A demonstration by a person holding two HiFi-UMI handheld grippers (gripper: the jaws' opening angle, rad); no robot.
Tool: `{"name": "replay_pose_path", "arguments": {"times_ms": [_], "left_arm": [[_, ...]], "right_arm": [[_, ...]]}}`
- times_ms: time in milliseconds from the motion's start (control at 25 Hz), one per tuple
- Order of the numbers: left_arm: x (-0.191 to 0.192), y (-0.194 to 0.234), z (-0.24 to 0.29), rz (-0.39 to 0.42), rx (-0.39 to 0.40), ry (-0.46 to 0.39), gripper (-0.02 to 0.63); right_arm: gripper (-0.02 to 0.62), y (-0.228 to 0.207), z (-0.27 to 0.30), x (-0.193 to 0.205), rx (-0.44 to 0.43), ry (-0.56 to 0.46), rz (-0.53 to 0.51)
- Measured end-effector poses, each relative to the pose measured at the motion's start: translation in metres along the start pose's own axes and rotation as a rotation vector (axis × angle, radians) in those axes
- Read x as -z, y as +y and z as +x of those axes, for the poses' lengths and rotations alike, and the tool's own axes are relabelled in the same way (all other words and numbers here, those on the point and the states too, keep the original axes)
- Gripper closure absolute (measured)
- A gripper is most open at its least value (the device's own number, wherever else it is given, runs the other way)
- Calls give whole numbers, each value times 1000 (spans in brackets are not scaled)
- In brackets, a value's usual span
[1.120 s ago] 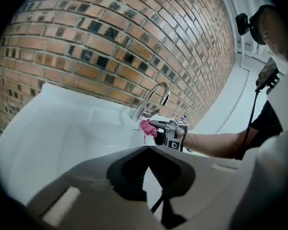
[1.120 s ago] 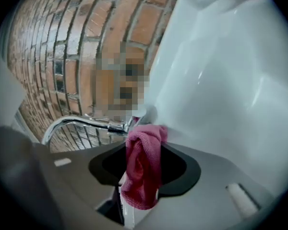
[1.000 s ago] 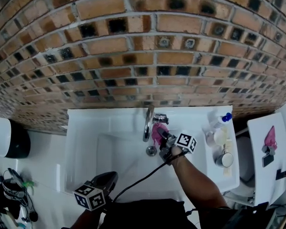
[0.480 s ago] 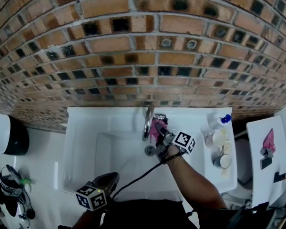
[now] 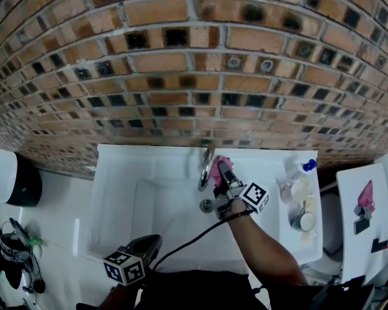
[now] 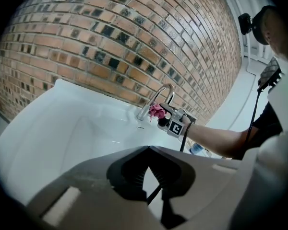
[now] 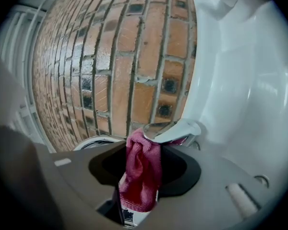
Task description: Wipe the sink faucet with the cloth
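The chrome faucet point(image 5: 205, 166) rises at the back rim of the white sink point(image 5: 116, 192). My right gripper point(image 5: 225, 177) is shut on a pink cloth point(image 5: 220, 169) and presses it against the faucet's right side, near its base. In the right gripper view the cloth point(image 7: 141, 169) hangs bunched between the jaws, touching the faucet's chrome lever point(image 7: 175, 130). My left gripper point(image 5: 142, 245) hovers low over the sink's front edge, away from the faucet, jaws shut on nothing. The left gripper view shows the faucet point(image 6: 159, 96), the cloth point(image 6: 156, 111) and the right gripper point(image 6: 169, 120) from afar.
A drain point(image 5: 207, 205) lies below the faucet. A spray bottle point(image 5: 299, 168) and some cups point(image 5: 303, 219) stand on the sink's right ledge. A brick wall point(image 5: 194, 63) backs the sink. A black-and-white bin point(image 5: 10, 185) sits at the left, a white surface point(image 5: 362, 237) at the right.
My right gripper has carried the cloth a little up along the faucet toward the wall. The left gripper has stayed where it was.
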State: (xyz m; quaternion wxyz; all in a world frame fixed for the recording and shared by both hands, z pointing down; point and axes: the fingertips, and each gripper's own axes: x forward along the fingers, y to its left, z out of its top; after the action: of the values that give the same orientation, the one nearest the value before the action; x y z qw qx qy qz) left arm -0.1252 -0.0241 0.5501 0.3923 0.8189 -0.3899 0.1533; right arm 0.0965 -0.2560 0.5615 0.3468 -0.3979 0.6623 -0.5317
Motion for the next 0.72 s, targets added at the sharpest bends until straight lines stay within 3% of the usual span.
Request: {"name": "replay_pose_path", "arguments": {"times_ms": [160,240,320,400,480,720], "left_arm": [[0,8,-3,-1,-12,0,600],[0,7,-3,-7,-14,-3,600],[1,7,-3,-12,-14,-1,600],[2,6,-1,-13,-11,9,600],[4,4,1,-16,-9,14,600],[5,6,0,-33,-23,10,600]], "right_arm": [[419,32,-9,18,-154,70,-54],[417,29,-18,29,-165,119,-50],[417,8,-25,41,-108,182,-69],[418,-31,-34,51,48,251,-95],[417,-59,-33,60,146,296,-50],[417,-86,-9,57,240,297,25]]}}
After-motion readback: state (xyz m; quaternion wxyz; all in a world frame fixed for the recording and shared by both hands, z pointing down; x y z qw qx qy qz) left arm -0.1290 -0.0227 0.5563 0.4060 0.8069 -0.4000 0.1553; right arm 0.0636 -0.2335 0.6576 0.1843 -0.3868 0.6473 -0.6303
